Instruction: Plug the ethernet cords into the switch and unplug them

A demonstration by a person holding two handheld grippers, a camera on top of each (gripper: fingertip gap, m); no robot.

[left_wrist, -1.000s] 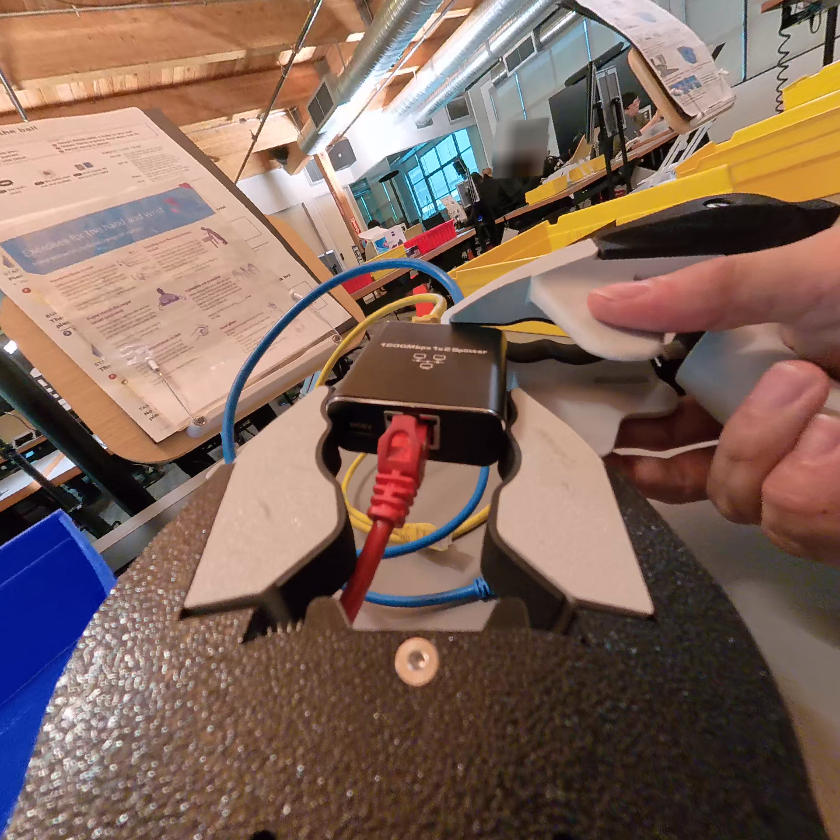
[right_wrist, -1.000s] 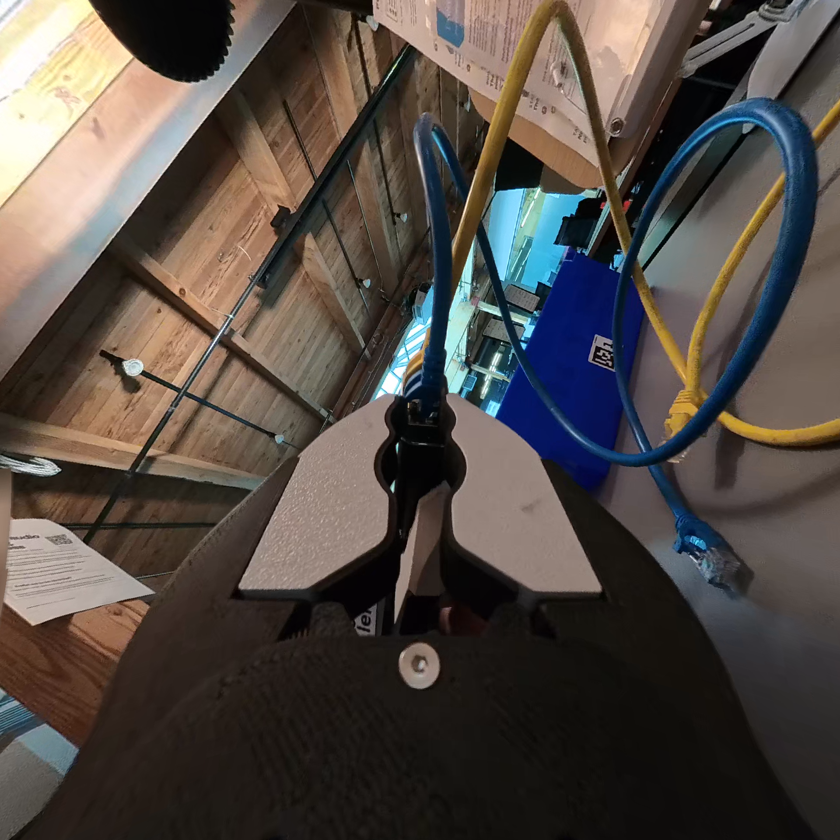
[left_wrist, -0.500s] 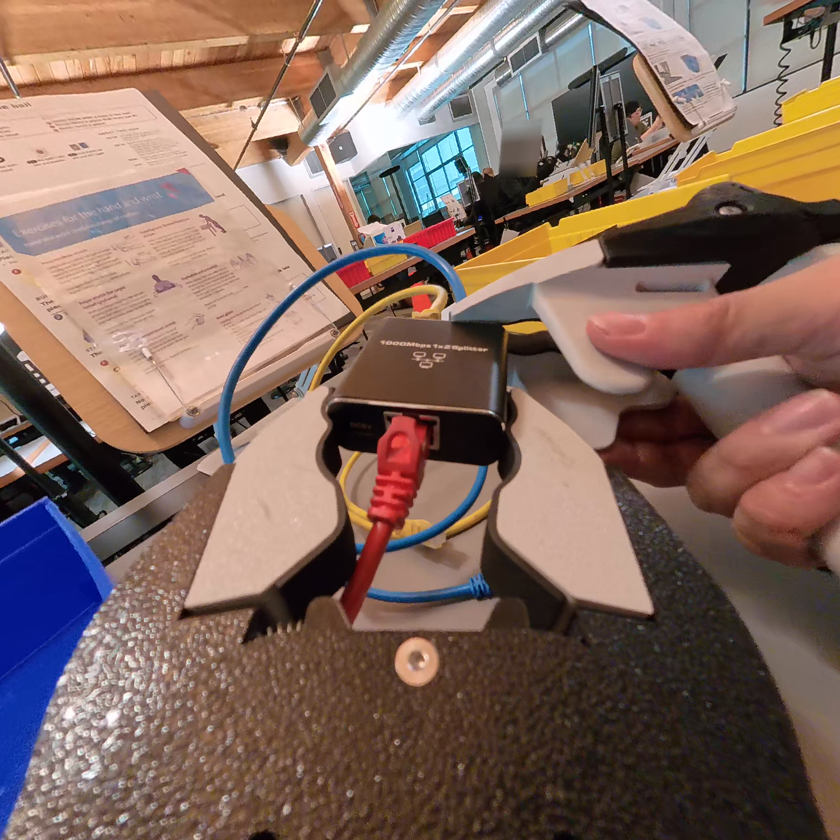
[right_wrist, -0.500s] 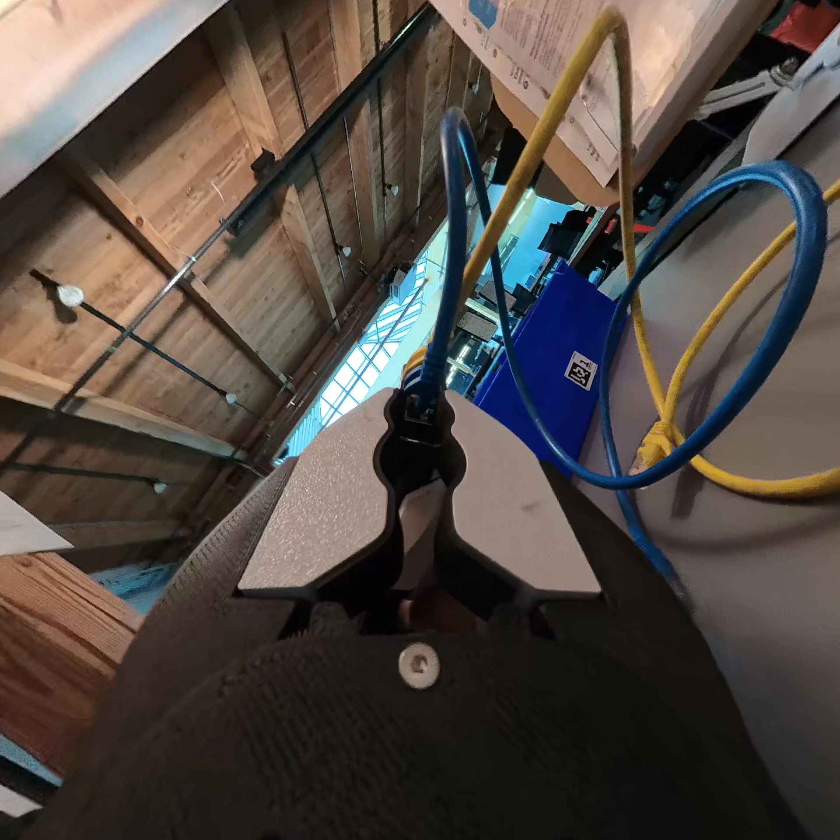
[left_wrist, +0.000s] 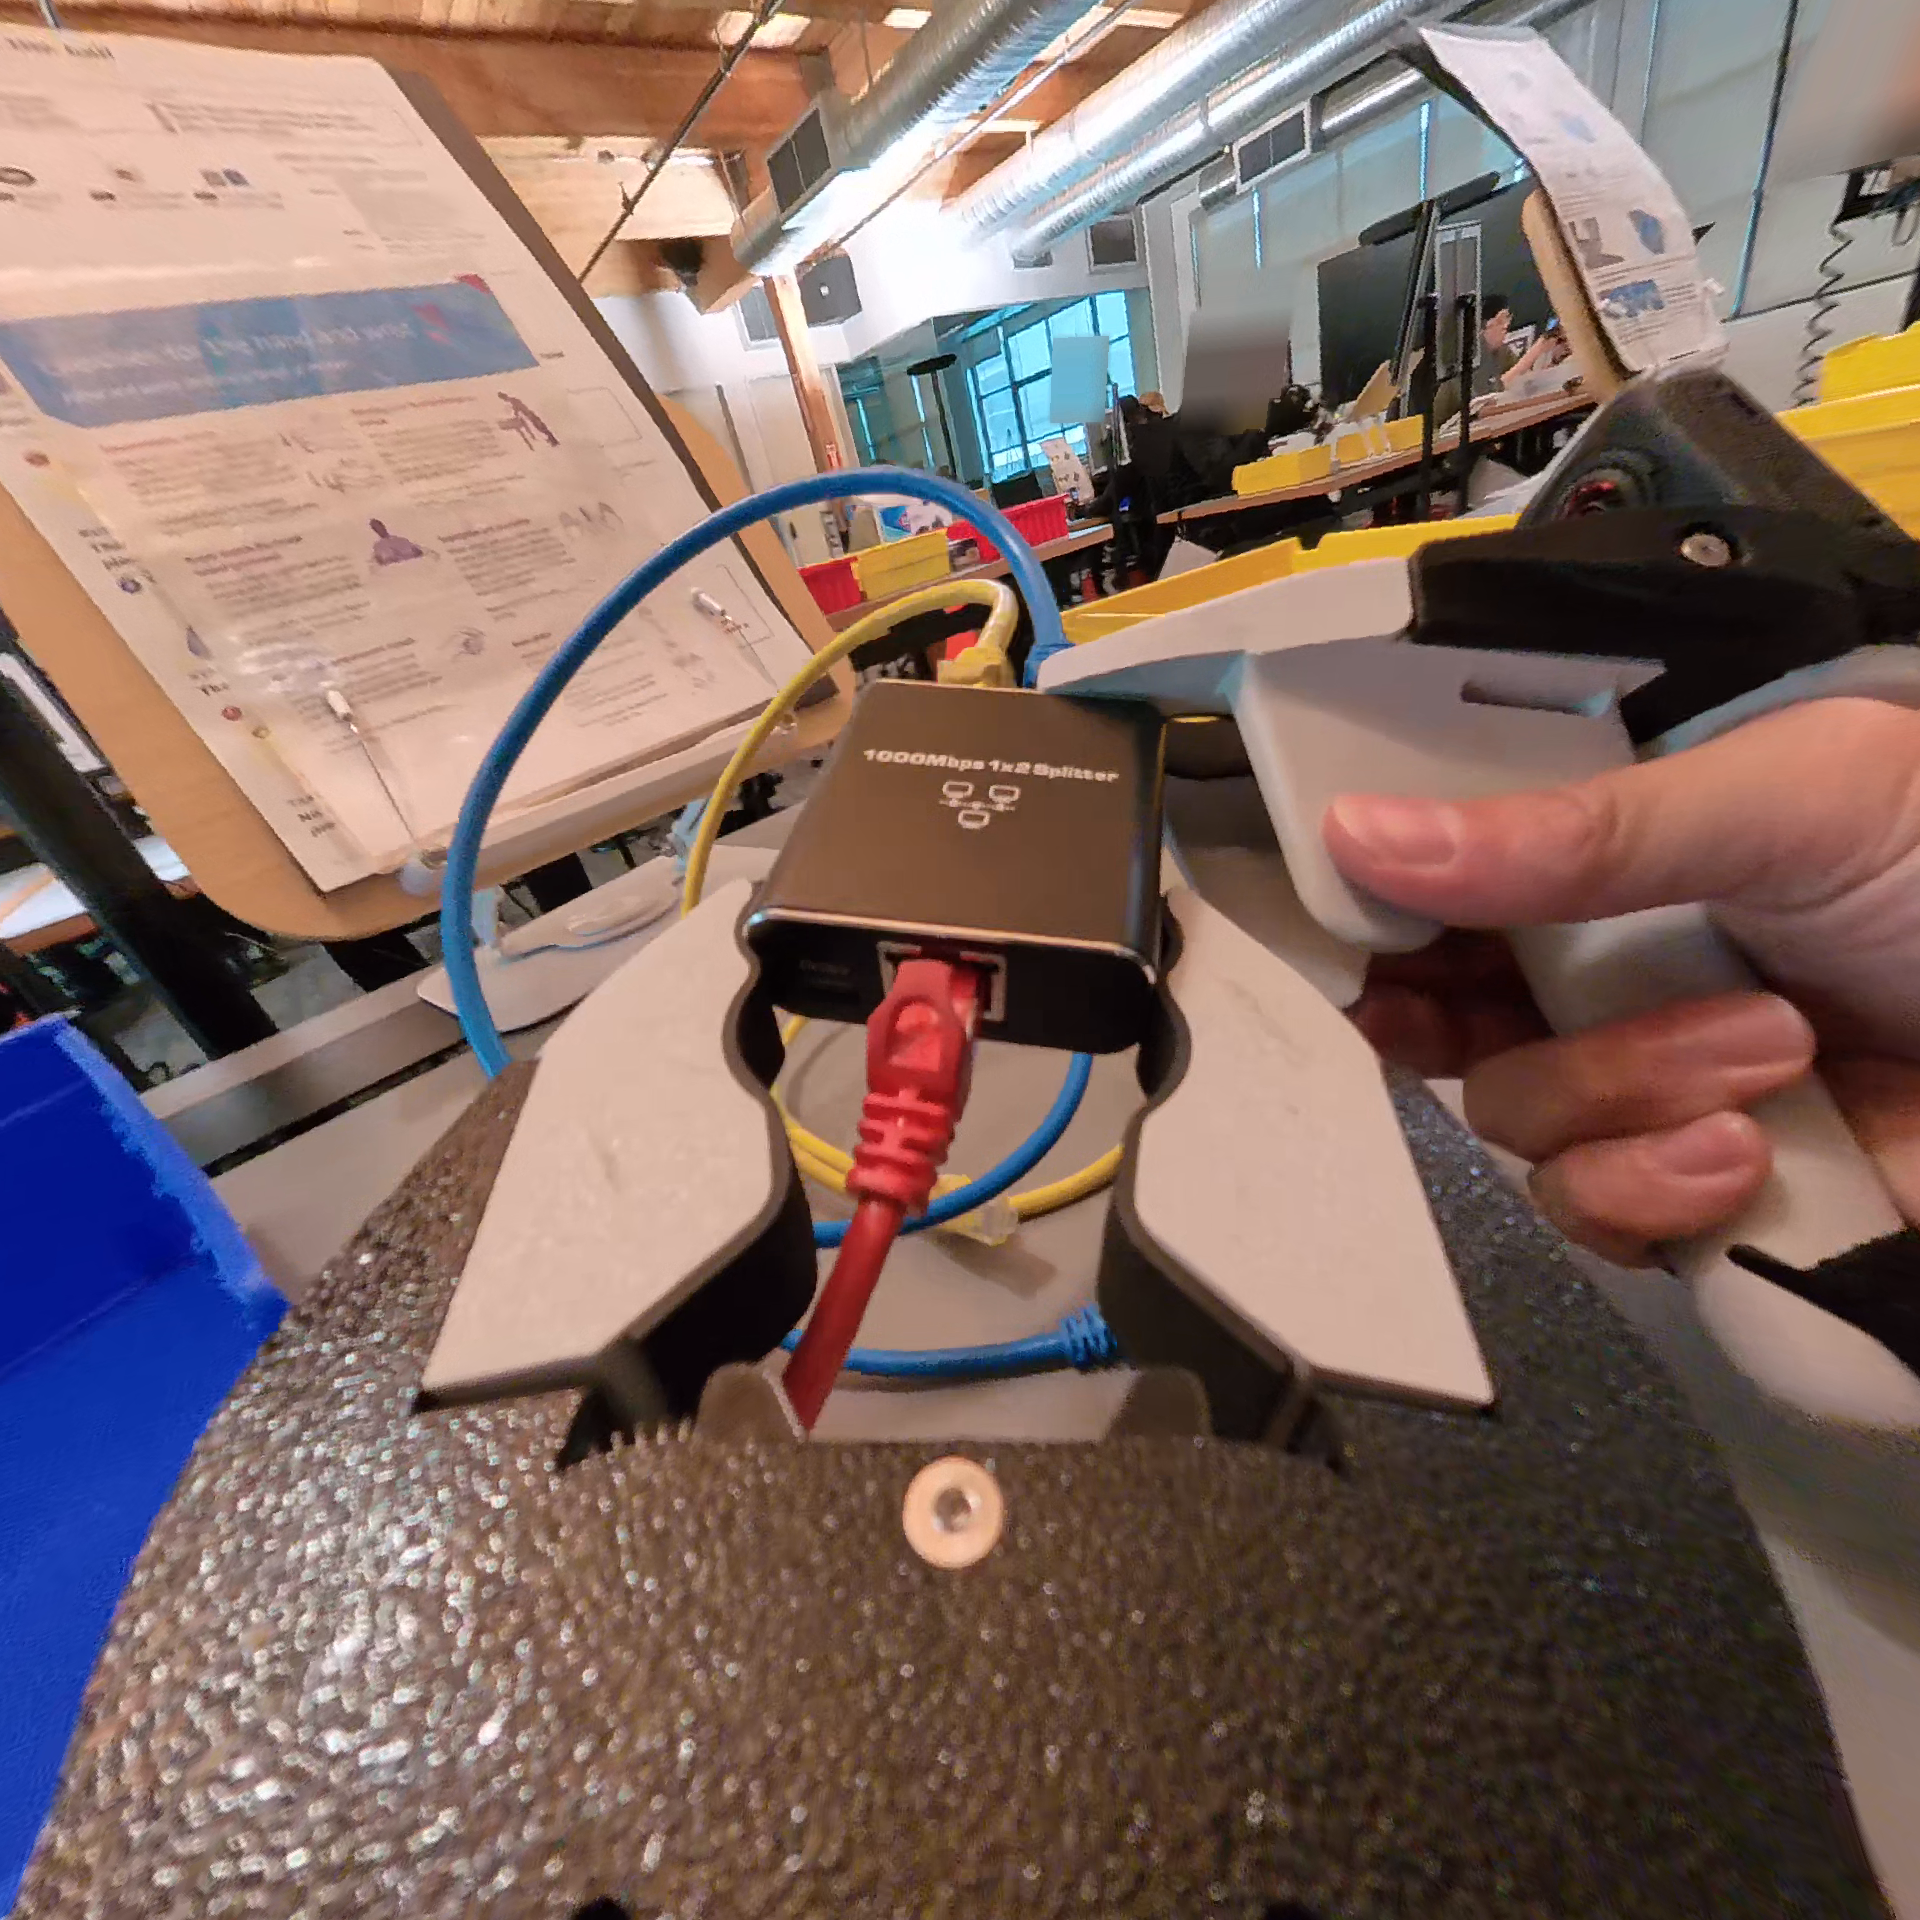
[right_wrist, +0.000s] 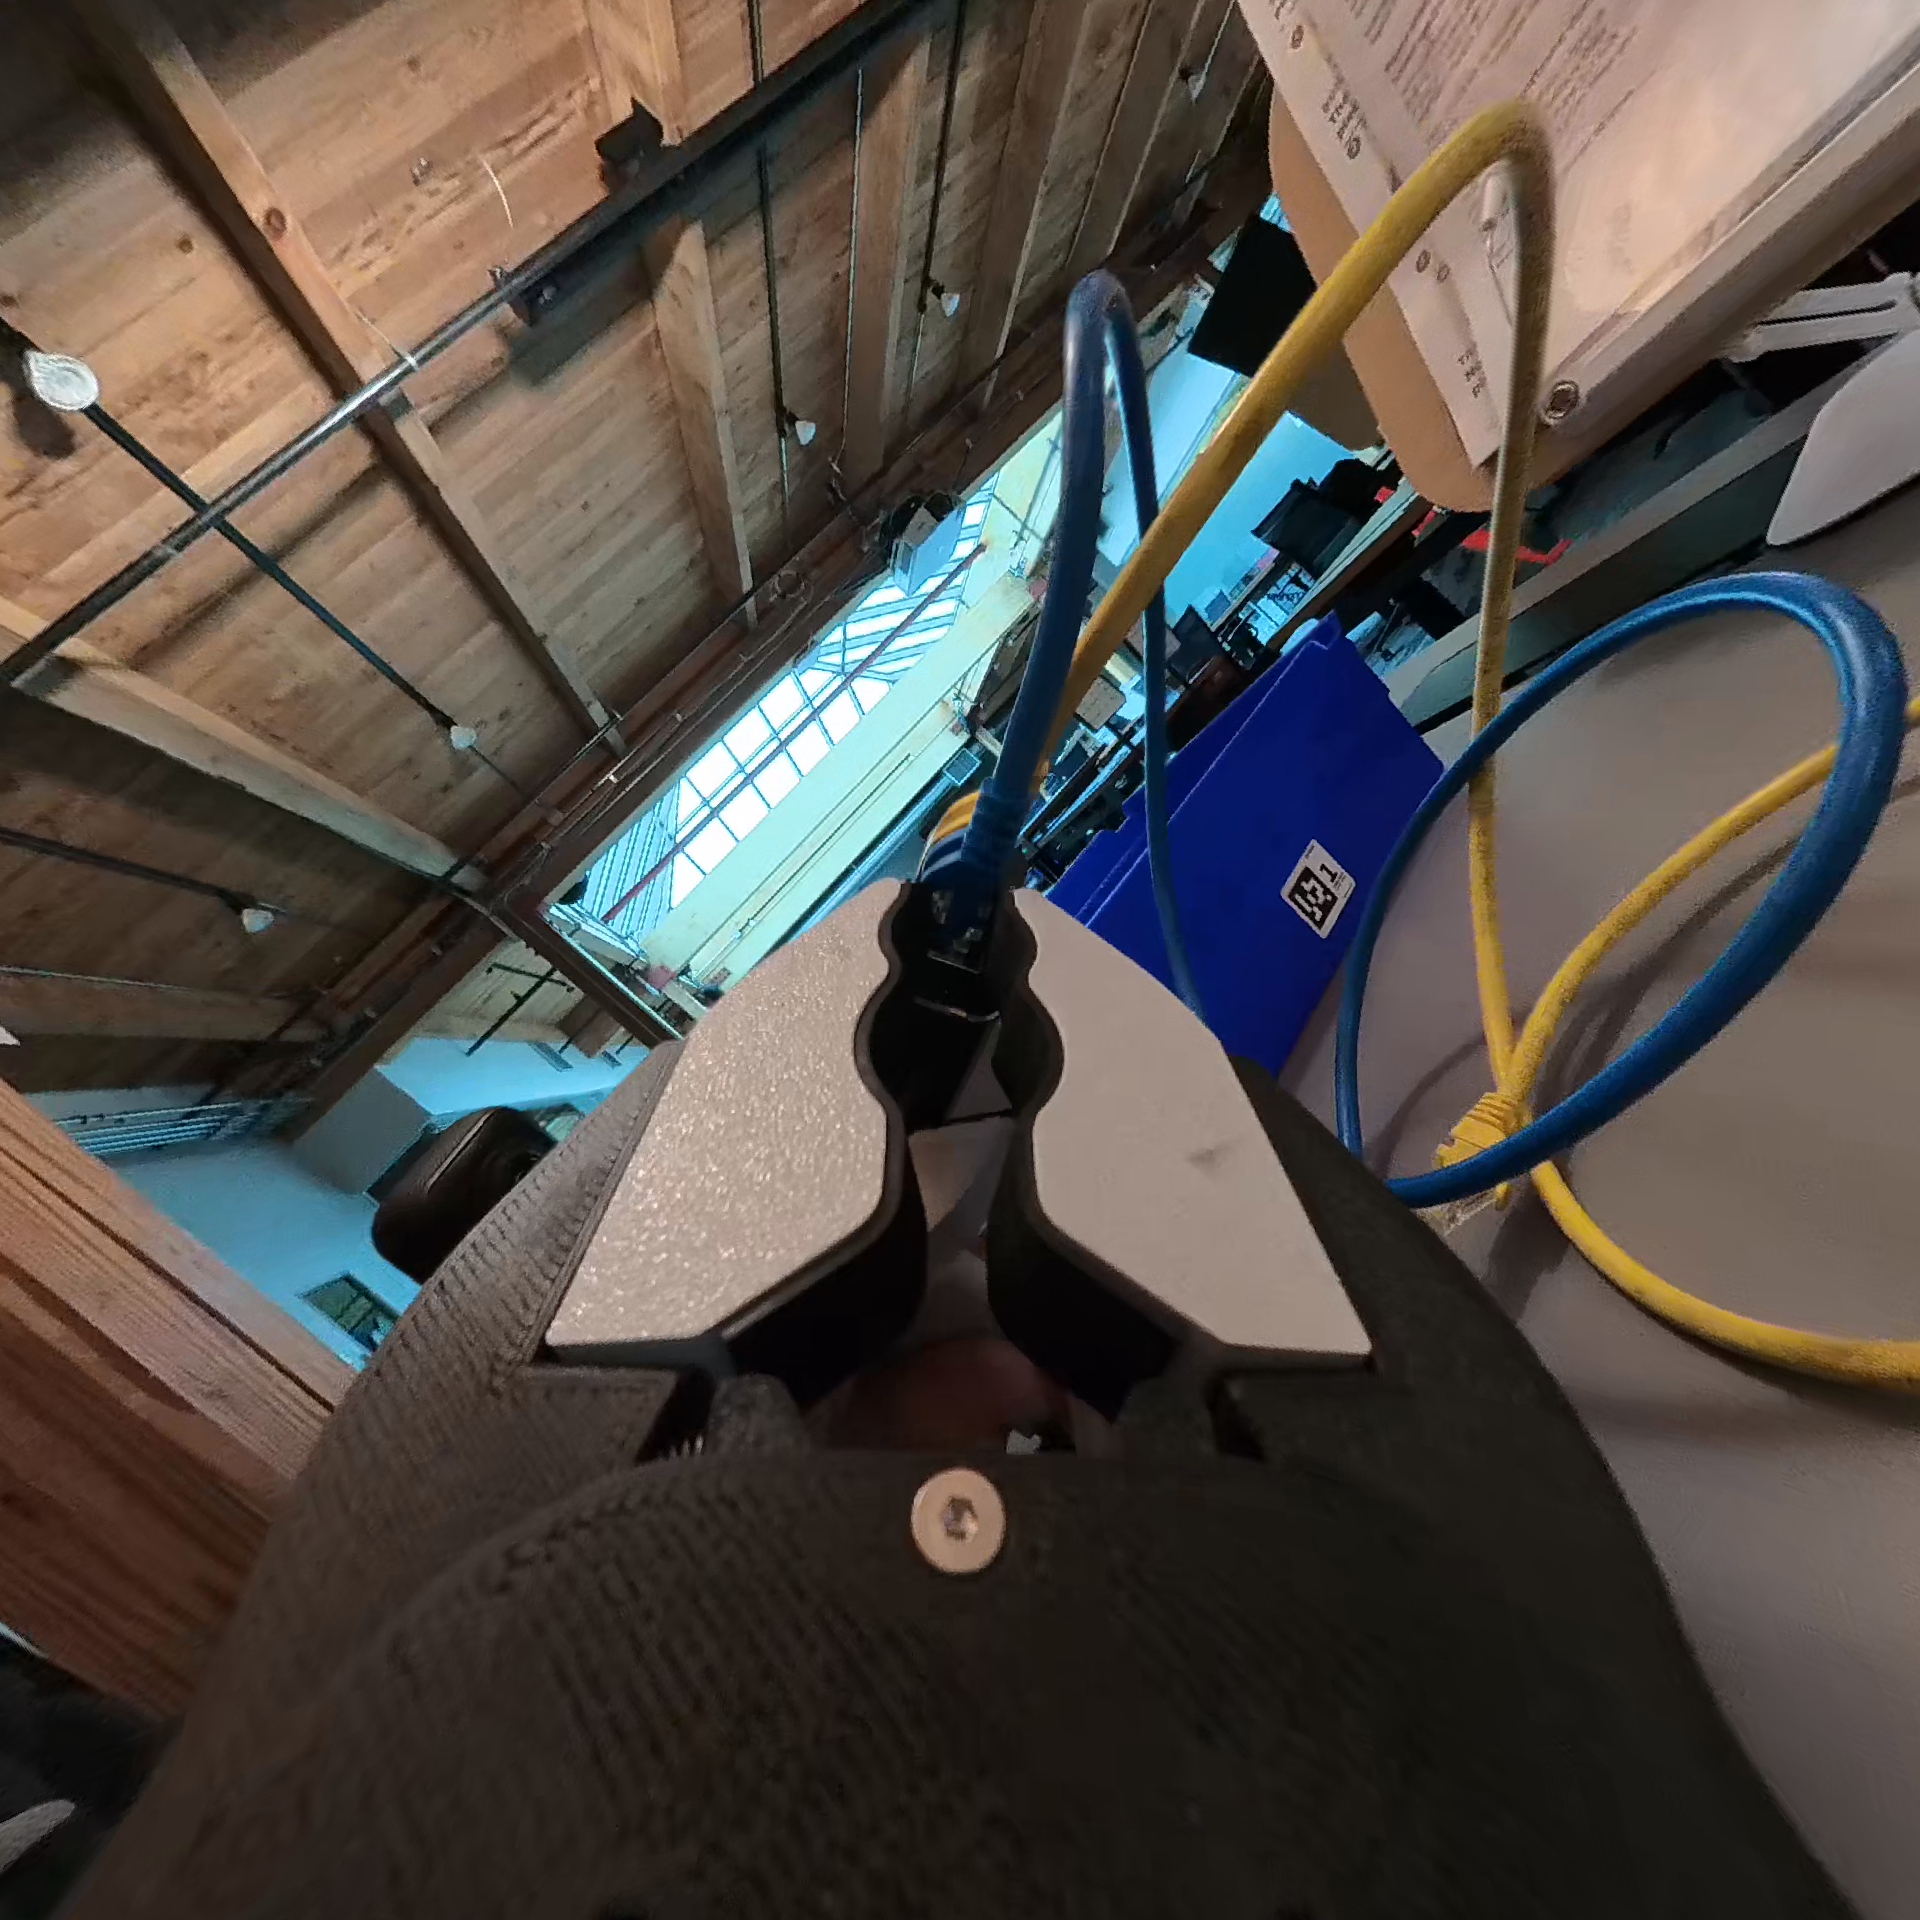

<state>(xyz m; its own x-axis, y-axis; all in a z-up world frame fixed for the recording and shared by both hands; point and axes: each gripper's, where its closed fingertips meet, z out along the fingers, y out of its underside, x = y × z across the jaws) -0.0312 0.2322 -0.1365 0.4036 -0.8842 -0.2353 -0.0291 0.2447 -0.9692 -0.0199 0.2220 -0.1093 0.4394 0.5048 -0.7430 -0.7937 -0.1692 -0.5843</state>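
Observation:
My left gripper point(left_wrist: 956, 940) is shut on the black switch point(left_wrist: 966, 821) and holds it above the grey table. A red cord point(left_wrist: 904, 1122) is plugged into the switch's near port. A yellow cord's plug point(left_wrist: 982, 655) sits in the far side. My right gripper point(left_wrist: 1101, 675), held by a hand point(left_wrist: 1662, 987), is at the switch's far right corner. In the right wrist view this gripper point(right_wrist: 951, 935) is shut on the blue cord's plug point(right_wrist: 971, 894). I cannot tell whether that plug is seated. The blue cord point(right_wrist: 1860, 810) and yellow cord point(right_wrist: 1496, 623) loop onto the table.
A blue bin point(left_wrist: 83, 1247) stands at the left; it also shows in the right wrist view point(right_wrist: 1226, 831). A tilted board with a printed sheet point(left_wrist: 312, 468) stands behind the cords. Yellow bins point(left_wrist: 1860, 416) lie at the right. The cords' loose ends point(right_wrist: 1475, 1132) rest on the table point(right_wrist: 1714, 1039).
My right gripper has tilted while staying shut on the blue plug at the back of the switch. My left gripper still holds the switch, drawn slightly back.

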